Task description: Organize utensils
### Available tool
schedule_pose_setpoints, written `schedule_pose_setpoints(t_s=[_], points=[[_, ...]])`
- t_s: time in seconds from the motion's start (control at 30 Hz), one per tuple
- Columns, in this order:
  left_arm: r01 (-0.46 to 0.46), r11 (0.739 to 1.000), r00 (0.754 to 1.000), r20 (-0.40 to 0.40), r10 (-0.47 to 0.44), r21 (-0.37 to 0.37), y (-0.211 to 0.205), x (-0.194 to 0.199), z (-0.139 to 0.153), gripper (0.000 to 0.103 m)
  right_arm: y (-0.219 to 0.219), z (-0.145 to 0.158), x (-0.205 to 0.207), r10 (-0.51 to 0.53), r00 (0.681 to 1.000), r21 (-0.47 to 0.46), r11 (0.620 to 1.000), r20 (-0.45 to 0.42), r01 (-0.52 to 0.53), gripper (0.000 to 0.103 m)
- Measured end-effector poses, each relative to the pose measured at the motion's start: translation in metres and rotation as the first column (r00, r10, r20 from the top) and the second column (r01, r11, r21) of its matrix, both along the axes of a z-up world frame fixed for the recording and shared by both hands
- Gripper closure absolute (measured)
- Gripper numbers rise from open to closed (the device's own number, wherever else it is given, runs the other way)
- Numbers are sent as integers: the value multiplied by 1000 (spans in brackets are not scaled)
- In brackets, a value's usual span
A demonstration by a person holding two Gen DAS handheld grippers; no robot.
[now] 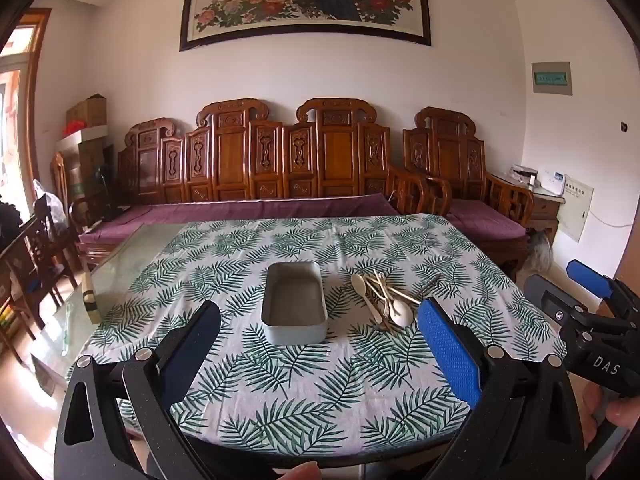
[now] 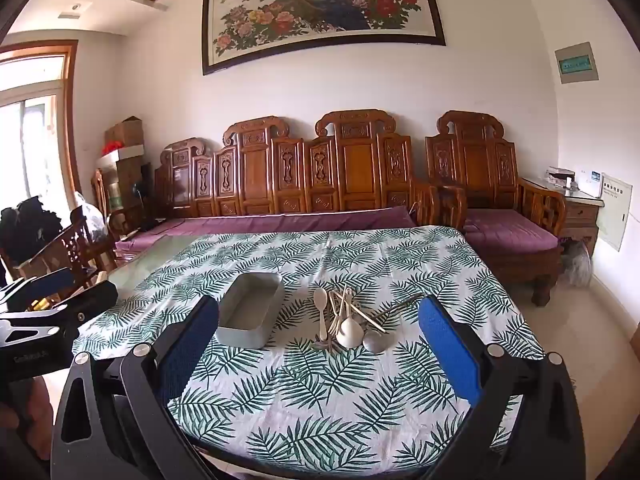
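Left gripper [image 1: 320,344] jaws wide, empty; tin [image 1: 294,302] ahead between its fingers. Right gripper [image 2: 320,340] jaws wide, empty; utensils [image 2: 352,318] heaped ahead between fingers, just right of the tin.

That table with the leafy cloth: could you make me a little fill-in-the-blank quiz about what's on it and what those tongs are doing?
1. The grey box on the tablecloth holds ____.
2. The pile of utensils lies to the ____ of the box.
3. Both the left tongs and the right tongs stand ____, gripping nothing.
4. The tablecloth's print shows green ____.

Missing words: nothing; right; open; leaves
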State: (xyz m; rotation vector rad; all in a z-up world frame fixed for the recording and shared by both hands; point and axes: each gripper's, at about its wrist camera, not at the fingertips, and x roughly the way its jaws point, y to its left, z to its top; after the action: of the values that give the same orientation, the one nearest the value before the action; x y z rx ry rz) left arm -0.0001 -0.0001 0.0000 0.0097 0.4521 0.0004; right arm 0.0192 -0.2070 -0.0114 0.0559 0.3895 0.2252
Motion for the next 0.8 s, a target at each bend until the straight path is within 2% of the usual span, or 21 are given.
schedule_pose_setpoints(t_s=[0.8], points=[[0, 1000, 1000, -2, 0, -1, 0, 0, 0, 8, -2, -1, -1, 0, 1000, 2, 1000, 0, 0, 3]])
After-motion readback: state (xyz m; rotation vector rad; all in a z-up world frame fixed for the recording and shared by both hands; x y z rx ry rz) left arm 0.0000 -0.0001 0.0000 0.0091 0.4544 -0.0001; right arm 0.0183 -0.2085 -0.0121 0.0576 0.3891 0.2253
